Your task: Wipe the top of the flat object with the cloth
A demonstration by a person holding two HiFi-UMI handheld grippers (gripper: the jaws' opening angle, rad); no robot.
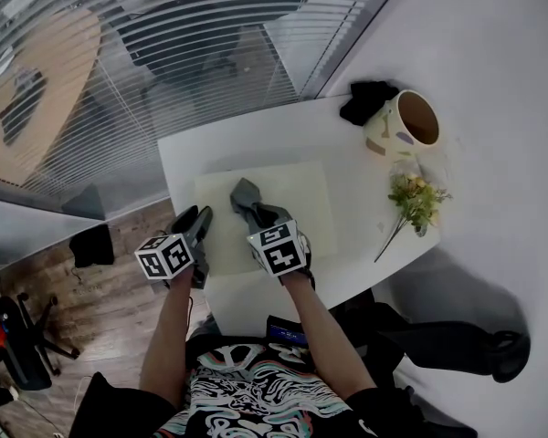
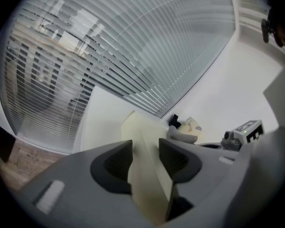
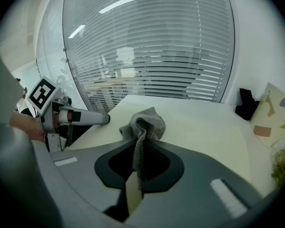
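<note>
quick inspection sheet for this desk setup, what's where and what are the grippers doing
surface: white table, dry and bare apart from the items below
job's things: cream flat object lying flat on the table; grey cloth bunched on its top
clutter: patterned cup, black item beside it, flower sprig at the table's right side
grippers: left gripper closed on the flat object's left edge; right gripper closed on the cloth
cables: nothing seen
surroundings: slatted blinds behind the table, wood floor to the left
</note>
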